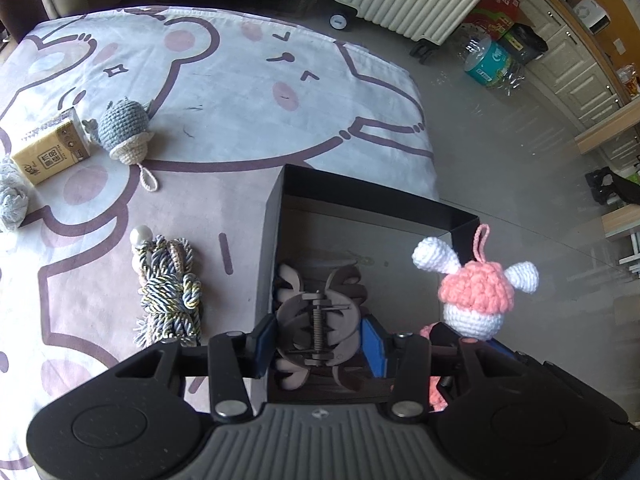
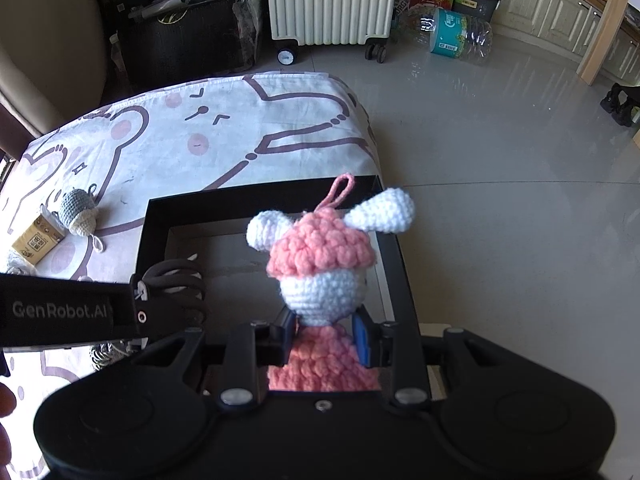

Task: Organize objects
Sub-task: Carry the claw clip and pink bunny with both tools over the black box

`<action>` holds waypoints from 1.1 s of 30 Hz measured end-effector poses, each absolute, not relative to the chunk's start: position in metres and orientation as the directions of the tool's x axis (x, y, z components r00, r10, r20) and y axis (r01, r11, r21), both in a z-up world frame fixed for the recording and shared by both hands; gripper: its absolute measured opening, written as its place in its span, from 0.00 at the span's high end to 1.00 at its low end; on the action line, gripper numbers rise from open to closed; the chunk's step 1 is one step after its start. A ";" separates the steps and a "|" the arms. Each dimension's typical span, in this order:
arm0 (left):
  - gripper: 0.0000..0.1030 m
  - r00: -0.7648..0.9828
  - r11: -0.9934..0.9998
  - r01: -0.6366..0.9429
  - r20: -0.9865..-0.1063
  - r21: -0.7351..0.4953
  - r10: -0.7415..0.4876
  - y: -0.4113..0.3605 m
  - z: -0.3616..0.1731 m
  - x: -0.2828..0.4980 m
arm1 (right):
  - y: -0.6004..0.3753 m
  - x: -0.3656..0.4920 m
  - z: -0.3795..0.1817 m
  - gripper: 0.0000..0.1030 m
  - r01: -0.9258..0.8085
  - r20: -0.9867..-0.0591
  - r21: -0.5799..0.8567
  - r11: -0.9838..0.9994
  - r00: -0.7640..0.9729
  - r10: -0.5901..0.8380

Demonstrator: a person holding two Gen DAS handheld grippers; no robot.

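My left gripper [image 1: 318,342] is shut on a dark brown hair claw clip [image 1: 318,312] and holds it over the left side of an open black box [image 1: 272,216]. My right gripper [image 2: 326,334] is shut on a pink and white crochet bunny doll [image 2: 320,264] and holds it upright over the right side of the same box [image 2: 160,216]. The doll also shows in the left wrist view [image 1: 474,294], and the left gripper with the clip [image 2: 176,284] shows in the right wrist view.
On the cartoon-print cloth [image 1: 240,92] lie a grey crochet toy [image 1: 122,132], a yellow tissue pack [image 1: 50,146], a braided rope bundle [image 1: 170,292] with a pearl, and a pale knitted item [image 1: 12,196]. Beyond the table edge are a white radiator [image 2: 330,0] and a water bottle [image 2: 452,32] on the floor.
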State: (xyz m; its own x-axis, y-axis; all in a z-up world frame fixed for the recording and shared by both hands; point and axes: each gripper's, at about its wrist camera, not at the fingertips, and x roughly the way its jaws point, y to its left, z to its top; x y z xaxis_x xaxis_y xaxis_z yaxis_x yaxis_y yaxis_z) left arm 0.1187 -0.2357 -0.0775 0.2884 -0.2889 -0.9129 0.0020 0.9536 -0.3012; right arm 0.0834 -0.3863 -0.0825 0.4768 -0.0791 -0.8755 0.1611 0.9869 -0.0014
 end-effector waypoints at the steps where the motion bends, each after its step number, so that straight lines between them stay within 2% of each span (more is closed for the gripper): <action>1: 0.41 0.290 0.956 0.006 -0.915 -0.293 -0.282 -0.236 -0.077 0.118 | -0.387 0.083 -0.083 0.70 0.162 -0.876 0.002 0.987 0.475 -0.077; 4: 0.34 0.302 0.960 0.016 -0.914 -0.278 -0.270 -0.234 -0.073 0.117 | -0.388 0.083 -0.087 0.70 0.169 -0.882 0.011 0.986 0.467 -0.070; 16: 0.28 0.353 0.972 0.100 -0.906 -0.212 -0.234 -0.223 -0.056 0.111 | -0.380 0.086 -0.087 0.70 0.158 -0.885 -0.055 0.986 0.449 -0.121; 21: 0.27 0.382 0.973 0.140 -0.897 -0.183 -0.224 -0.211 -0.049 0.109 | -0.369 0.091 -0.094 0.70 0.127 -0.886 -0.134 0.983 0.429 -0.176; 33: 0.27 0.392 0.979 0.099 -0.898 -0.176 -0.201 -0.172 -0.051 0.121 | -0.357 0.103 -0.131 0.70 0.117 -0.936 -0.070 0.991 0.336 -0.106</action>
State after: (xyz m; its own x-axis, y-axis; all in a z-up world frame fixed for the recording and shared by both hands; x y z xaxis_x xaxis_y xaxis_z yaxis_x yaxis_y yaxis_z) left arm 0.1212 -0.1719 -0.0506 0.3919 -0.2014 -0.8977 0.0992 0.9793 -0.1764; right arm 0.1030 -0.3570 -0.1309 0.3359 -0.1059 -0.9359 0.1172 0.9906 -0.0700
